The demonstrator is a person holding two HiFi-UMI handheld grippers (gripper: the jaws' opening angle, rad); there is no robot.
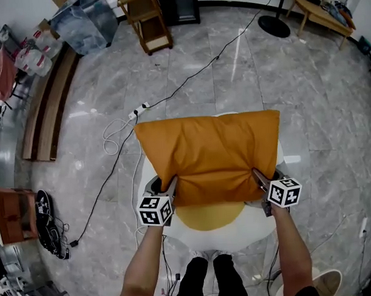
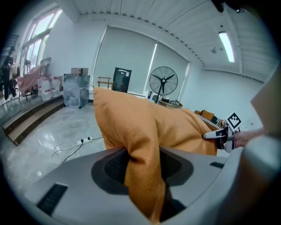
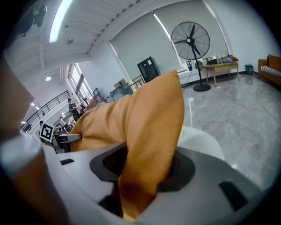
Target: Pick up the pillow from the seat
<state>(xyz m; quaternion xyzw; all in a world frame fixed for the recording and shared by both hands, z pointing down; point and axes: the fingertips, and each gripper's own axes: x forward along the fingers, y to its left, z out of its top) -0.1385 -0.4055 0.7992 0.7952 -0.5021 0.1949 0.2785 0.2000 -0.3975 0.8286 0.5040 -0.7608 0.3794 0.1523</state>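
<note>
- Grey marble floor [image 1: 231,70] surrounds the white seat [image 1: 258,225].
- Both forearms [image 1: 147,261] reach over the seat; left gripper [image 1: 167,188] and right gripper [image 1: 261,179] each clamp a near pillow [image 1: 210,152] corner.
- Orange pillow hangs creased above the seat.

One pillow [image 1: 210,155], one seat [image 1: 240,233], two tools [image 1: 164,187] [image 1: 268,179].
</note>
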